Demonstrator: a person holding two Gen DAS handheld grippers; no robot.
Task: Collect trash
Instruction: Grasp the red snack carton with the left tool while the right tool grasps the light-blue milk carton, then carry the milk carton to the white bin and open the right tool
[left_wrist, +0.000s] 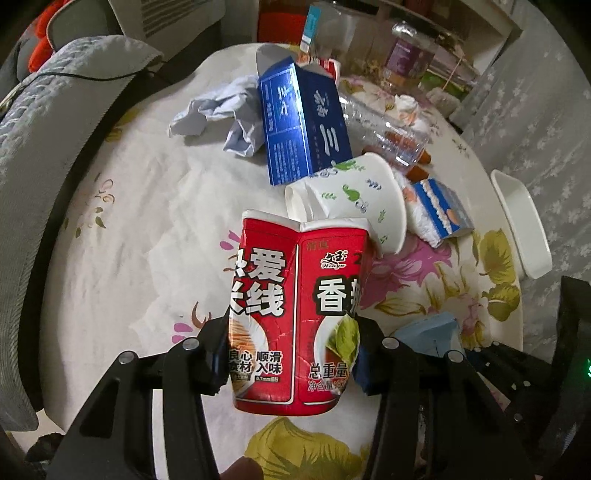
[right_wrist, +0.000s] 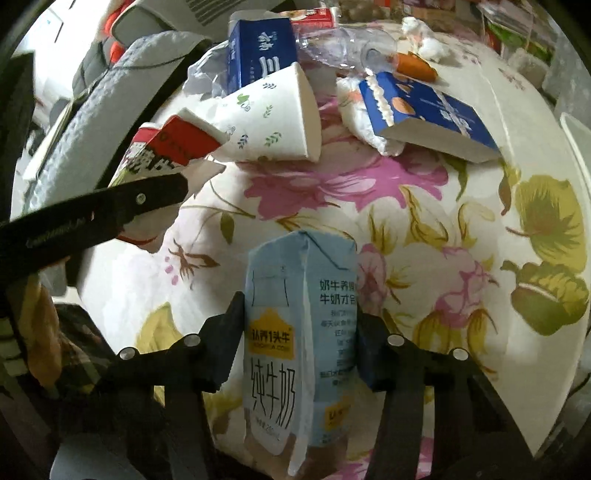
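Pick-up step: red noodle cup pinched by left gripper, milk carton pinched by right gripper; a bin, unseen, is judged needed next.

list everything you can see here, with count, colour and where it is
red noodle cup: 1, red and white, crumpled, clamped in the left gripper
milk carton: 1, pale blue, clamped in the right gripper
paper cup: 1, white with green leaves, on its side mid-table
tall blue box: 1, dark blue, open-topped, behind the paper cup
flat blue box: 1, blue, lying on a white packet
clear plastic bottle: 1, crushed, far side
crumpled paper: 1, pale blue-white, far left
tablecloth: 1, white, floral
white tray: 1, right table edge
left gripper: black
right gripper: black
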